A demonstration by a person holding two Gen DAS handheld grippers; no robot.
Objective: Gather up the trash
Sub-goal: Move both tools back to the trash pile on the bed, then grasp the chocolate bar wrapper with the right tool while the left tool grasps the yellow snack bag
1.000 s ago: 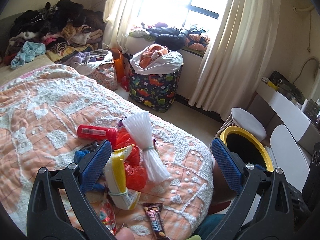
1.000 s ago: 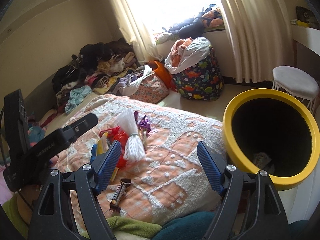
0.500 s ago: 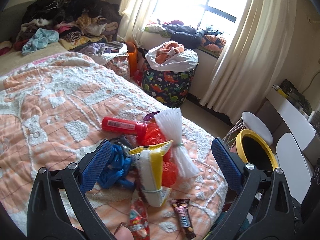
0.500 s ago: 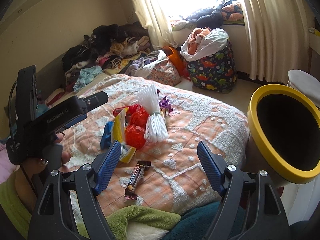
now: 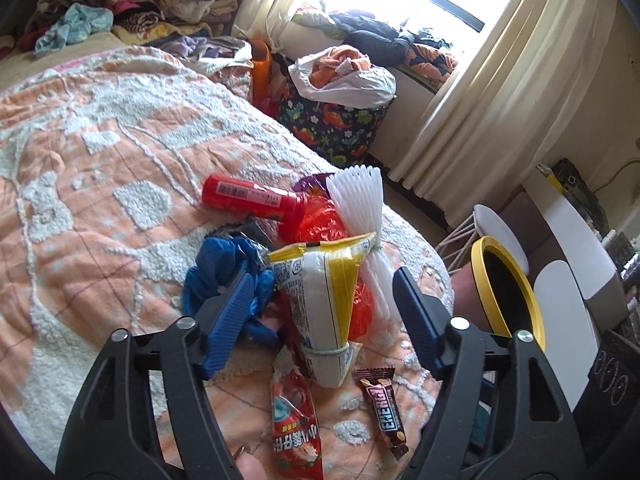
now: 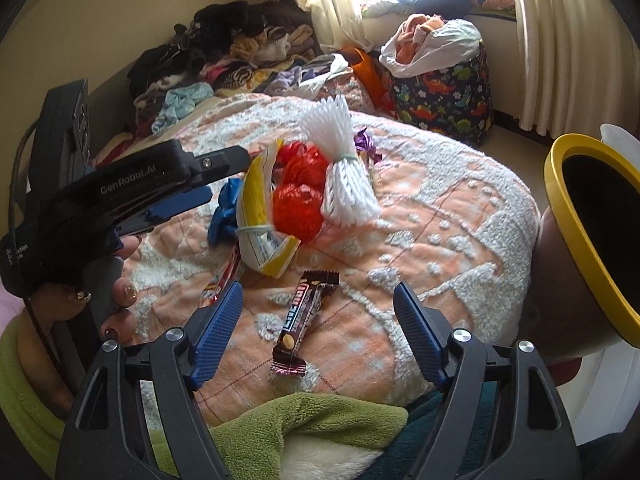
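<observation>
A pile of trash lies on the orange and white bedspread (image 5: pixel 100 168): a yellow and white snack bag (image 5: pixel 324 292), red plastic (image 6: pixel 298 204), white foam netting (image 6: pixel 344 172), a red tube (image 5: pixel 252 196), a blue wad (image 5: pixel 224 268), a red sachet (image 5: pixel 296 420) and a brown chocolate bar wrapper (image 6: pixel 304 316). My left gripper (image 5: pixel 324 320) is open, its jaws either side of the snack bag. It also shows in the right wrist view (image 6: pixel 132 200). My right gripper (image 6: pixel 318 332) is open above the chocolate bar wrapper. A yellow-rimmed bin (image 6: pixel 576 220) stands at the bed's right.
A dinosaur-print hamper (image 5: pixel 340 124) with clothes stands by the curtains (image 5: pixel 500 120). A heap of clothes (image 6: pixel 224 52) fills the bed's far end. A white stool (image 5: pixel 500 232) and white desk (image 5: pixel 572 232) are behind the bin. A green blanket (image 6: pixel 300 420) lies below my right gripper.
Both grippers moved closer to the trash pile. The left gripper's jaws have come down around the snack bag. The right gripper swung left from the bin over the chocolate bar wrapper.
</observation>
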